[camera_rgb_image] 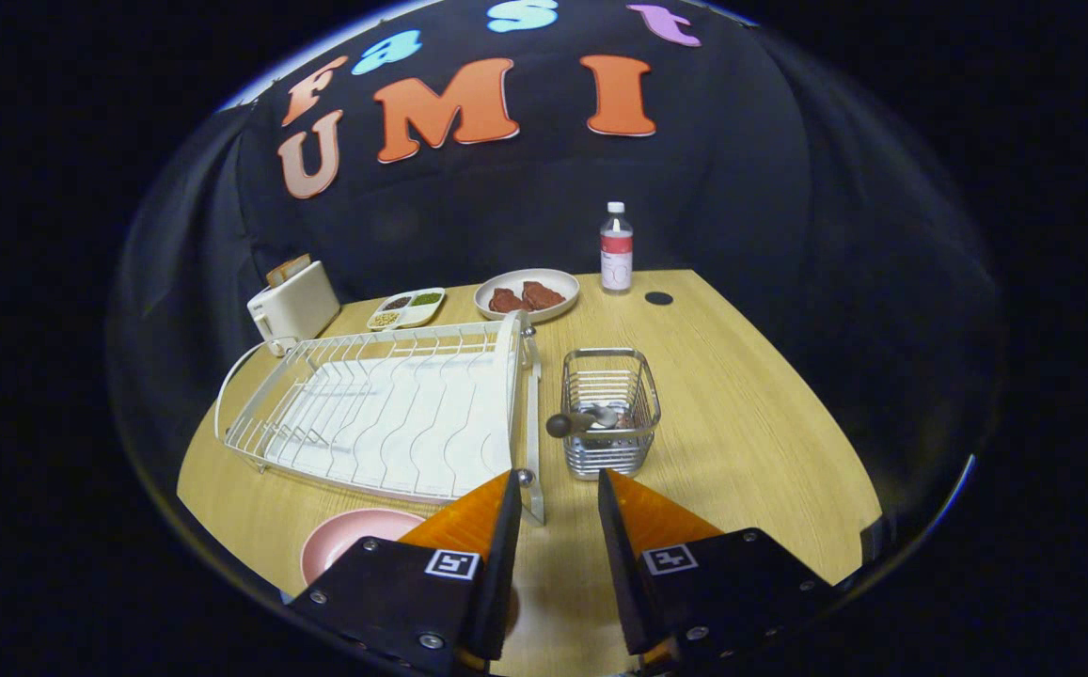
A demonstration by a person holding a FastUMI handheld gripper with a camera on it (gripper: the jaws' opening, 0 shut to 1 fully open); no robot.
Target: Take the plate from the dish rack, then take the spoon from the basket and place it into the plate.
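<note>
Pale wood-grain tabletop carries a white wire dish rack (no dishes in it). A round pink plate lies on the table beside the left finger. Just ahead of the fingers stands a small metal wire basket, a dark-handled spoon resting in it. The gripper hangs open, holding nothing.

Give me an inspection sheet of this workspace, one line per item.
Surface: light wooden table.
Job's things: pink round plate on the table beside the fingers, out of the white wire dish rack; dark-handled spoon in the metal wire basket just ahead.
Clutter: white toaster, divided condiment tray, plate of meat, plastic bottle.
Grippers: gripper open, holding nothing.
Cables: nothing seen.
Surroundings: black cloth wall.
</note>
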